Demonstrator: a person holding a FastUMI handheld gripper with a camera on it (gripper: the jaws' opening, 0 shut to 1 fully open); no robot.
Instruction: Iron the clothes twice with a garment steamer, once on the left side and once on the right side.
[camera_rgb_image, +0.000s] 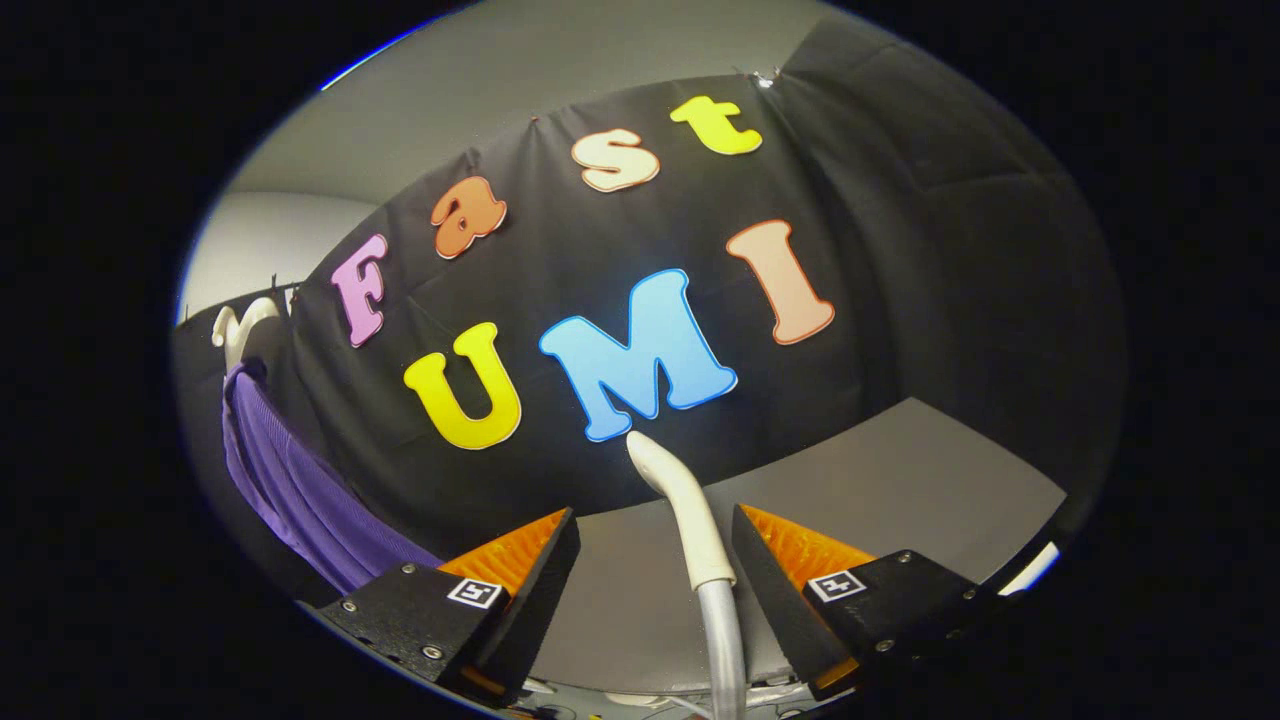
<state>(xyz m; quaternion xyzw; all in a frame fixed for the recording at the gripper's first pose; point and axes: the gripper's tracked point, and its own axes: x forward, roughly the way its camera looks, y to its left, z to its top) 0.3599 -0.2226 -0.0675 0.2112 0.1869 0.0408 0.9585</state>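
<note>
**Steamer wand standing between parted fingers, purple garment off to the left**

Gripper view: The gripper (655, 545) has its two wedge-shaped fingers spread apart, with a wide gap between them. Their inner faces are ribbed, and each black base block carries a small square marker and round screw heads. In that gap rises the garment steamer (690, 510): a smooth, cream-white plastic wand, rounded and slightly bent at its top, sitting closer to the right finger than the left. Whether it touches the right finger cannot be told. Below the wand, a ribbed grey hose (722, 640) runs down between the finger bases.

Beyond the fingers lies a flat, matte grey table (900, 480), and behind it hangs the black cloth wall (930, 300) with soft folds and creases.

Well to the left of the fingers, a purple garment (290, 480) of finely ribbed fabric hangs in long pleats from a pale, curved hanger hook (240, 325).
</note>
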